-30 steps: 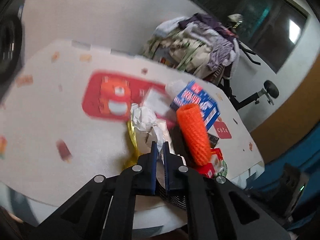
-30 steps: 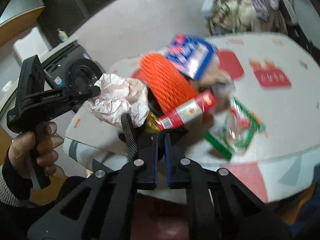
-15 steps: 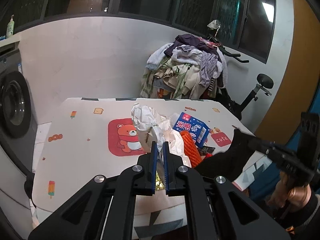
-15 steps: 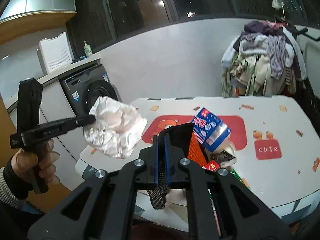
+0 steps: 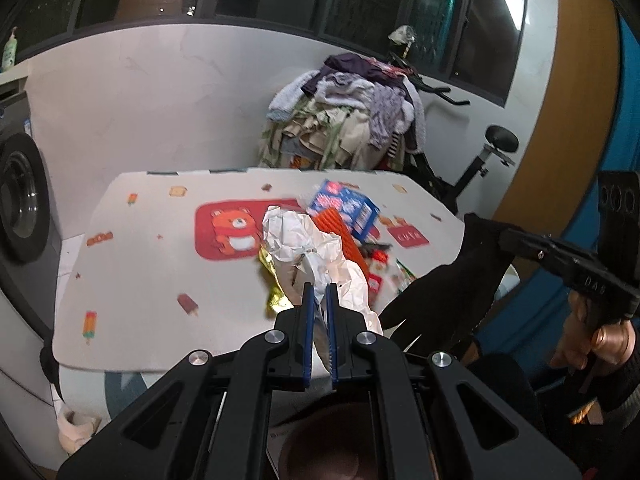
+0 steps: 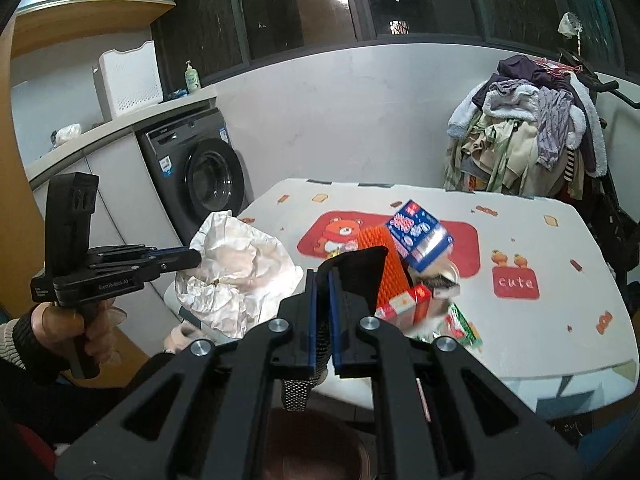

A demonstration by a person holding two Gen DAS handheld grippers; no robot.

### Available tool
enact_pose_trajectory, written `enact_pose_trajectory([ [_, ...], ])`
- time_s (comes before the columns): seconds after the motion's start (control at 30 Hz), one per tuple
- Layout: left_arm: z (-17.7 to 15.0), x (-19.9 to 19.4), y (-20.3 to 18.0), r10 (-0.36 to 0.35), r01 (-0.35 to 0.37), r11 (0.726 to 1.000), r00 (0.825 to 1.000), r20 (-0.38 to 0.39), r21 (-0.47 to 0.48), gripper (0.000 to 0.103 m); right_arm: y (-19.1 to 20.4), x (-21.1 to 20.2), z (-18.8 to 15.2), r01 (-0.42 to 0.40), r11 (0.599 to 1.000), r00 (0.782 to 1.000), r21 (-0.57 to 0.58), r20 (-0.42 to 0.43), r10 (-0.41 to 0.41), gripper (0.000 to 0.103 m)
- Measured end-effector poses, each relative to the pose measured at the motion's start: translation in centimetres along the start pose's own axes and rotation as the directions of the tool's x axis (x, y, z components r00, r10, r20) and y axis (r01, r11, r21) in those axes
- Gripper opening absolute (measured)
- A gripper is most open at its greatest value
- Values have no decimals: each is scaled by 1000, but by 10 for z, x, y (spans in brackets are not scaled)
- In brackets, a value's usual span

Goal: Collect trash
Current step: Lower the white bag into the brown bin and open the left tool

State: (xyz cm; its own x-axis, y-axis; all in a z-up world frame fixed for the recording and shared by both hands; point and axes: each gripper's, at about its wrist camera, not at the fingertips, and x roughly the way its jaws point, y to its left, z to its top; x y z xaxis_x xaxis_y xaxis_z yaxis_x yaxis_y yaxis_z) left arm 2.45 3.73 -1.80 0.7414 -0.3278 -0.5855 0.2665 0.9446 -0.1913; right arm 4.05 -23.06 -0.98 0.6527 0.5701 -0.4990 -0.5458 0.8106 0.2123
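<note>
Trash bag work: hold black bag (image 6: 362,268) by its rim in right gripper (image 6: 323,300), jaws clenched on fabric with a mesh strip hanging below them. Left gripper (image 5: 316,304) clenched on crumpled white paper (image 5: 316,252), wad bulging ahead of and above its jaws, seemingly lifted clear of the tabletop (image 5: 140,264). Bag mouth sits to the right of left jaws, near but apart from the paper. Best carried over the opening before letting go, with rim kept raised and pulled wide, since a slack mouth probably lets the wad slide off. More rubbish ahead of right jaws on the table: blue carton (image 6: 418,236), orange foam net (image 6: 386,268), red packet (image 6: 404,304), green wrapper (image 6: 464,326). 1 piece per trip likely safest.
</note>
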Motion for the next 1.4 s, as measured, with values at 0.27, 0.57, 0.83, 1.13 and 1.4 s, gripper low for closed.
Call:
enact_pose_trajectory([
  [0.27, -33, -4, -18, -44, 44, 999, 998, -35, 9, 6, 7, -20, -37, 7, 1000, 998, 6, -68, -6, 9],
  [0.57, -65, -2, -24, -55, 57, 998, 995, -84, 11, 7, 8, -2, -74, -8, 1000, 982, 28, -187, 13, 10],
  [0.83, -88, 12, -17, -47, 47, 999, 989, -138, -2, 7, 12, 40, -106, -41, 998, 945, 43, -324, 53, 10],
  [1.13, -103, 29, -8, -34, 34, 999, 982, -185, -6, 7, 9, 84, -132, -55, 995, 890, 81, -449, 86, 10],
  [1.4, -115, 41, -2, -26, 24, 1000, 975, -219, -8, 7, 3, 111, -149, -36, 994, 851, 101, -518, 84, 27],
])
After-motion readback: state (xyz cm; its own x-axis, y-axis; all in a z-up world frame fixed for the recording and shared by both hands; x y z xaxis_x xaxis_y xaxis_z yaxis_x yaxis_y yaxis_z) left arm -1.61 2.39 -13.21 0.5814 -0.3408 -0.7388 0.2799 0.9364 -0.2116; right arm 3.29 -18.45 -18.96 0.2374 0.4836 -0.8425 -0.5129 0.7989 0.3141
